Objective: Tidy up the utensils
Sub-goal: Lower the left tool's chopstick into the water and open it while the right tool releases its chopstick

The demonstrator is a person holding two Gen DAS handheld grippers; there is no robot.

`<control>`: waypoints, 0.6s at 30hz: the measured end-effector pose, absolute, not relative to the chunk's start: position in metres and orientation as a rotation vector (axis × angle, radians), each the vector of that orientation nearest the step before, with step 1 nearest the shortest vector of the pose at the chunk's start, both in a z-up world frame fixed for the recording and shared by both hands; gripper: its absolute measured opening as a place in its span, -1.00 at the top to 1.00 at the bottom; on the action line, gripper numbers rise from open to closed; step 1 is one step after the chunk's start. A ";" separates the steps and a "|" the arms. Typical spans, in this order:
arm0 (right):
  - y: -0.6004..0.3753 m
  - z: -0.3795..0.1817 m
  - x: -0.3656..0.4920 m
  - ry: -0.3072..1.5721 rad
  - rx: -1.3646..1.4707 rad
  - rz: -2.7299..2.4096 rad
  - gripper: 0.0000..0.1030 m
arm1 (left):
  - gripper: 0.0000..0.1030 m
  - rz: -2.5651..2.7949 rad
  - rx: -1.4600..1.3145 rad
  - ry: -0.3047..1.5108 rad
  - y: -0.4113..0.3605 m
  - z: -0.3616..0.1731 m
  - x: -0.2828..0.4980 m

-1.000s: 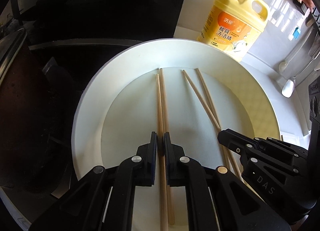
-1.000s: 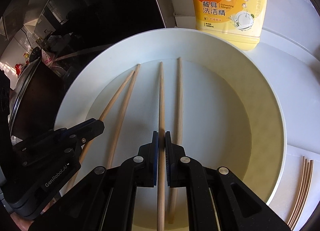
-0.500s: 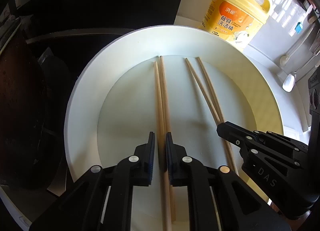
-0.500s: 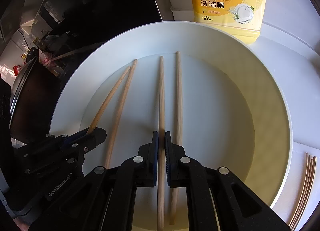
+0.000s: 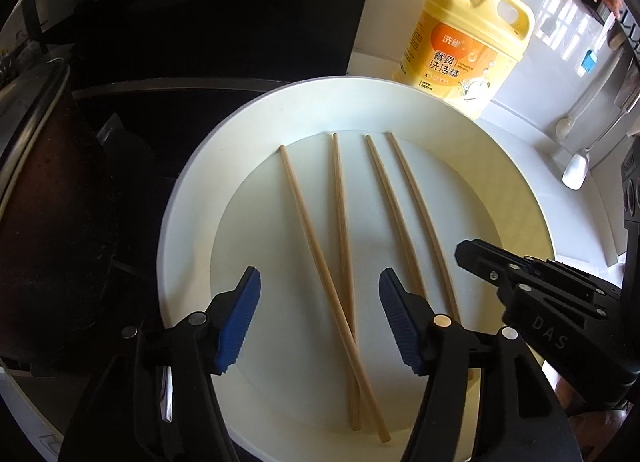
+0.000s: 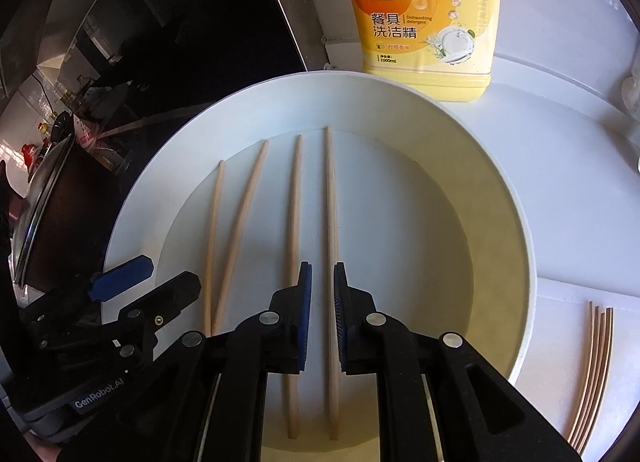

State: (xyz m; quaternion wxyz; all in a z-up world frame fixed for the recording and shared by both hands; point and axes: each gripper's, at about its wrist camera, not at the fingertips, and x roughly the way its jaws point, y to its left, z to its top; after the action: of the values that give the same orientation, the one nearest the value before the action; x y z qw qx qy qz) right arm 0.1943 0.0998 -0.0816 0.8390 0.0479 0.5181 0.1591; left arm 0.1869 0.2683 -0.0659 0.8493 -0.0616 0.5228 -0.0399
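Four chopsticks (image 6: 296, 222) in plate (image 6: 500, 190), lengthwise ahead of right gripper (image 6: 322, 274); detergent bottle (image 6: 424, 18) beyond plate; left gripper (image 6: 144, 278) alongside.

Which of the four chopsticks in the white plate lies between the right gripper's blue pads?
The rightmost chopstick in the right wrist view: it runs through the right gripper, whose jaws are opening; the others lie left.

Both hand-held grippers (image 5: 320, 318) (image 6: 322, 318) point down, jaws opening.
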 end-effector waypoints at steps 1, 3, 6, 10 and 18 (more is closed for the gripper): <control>0.098 -0.081 0.193 1.094 0.103 0.333 0.71 | -0.19 -0.080 -0.131 1.103 0.269 -0.065 0.186; 0.095 -0.079 0.192 1.089 0.110 0.330 0.65 | -0.22 -0.069 -0.128 1.103 0.270 -0.063 0.185; 0.092 -0.075 0.187 1.080 0.118 0.332 0.52 | -0.31 -0.055 -0.120 1.104 0.269 -0.059 0.183; 0.090 -0.070 0.180 1.062 0.111 0.335 0.33 | -0.46 -0.044 -0.121 1.086 0.271 -0.050 0.177; 0.084 -0.057 0.158 1.043 0.101 0.311 0.17 | -0.69 -0.028 -0.132 1.052 0.279 -0.027 0.165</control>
State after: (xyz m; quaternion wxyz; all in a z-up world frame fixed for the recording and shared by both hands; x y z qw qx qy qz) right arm 0.1581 0.0839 -0.0570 0.8545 0.0479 0.4957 0.1478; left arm 0.1648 0.2792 -0.0275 0.8628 -0.0629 0.5015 -0.0135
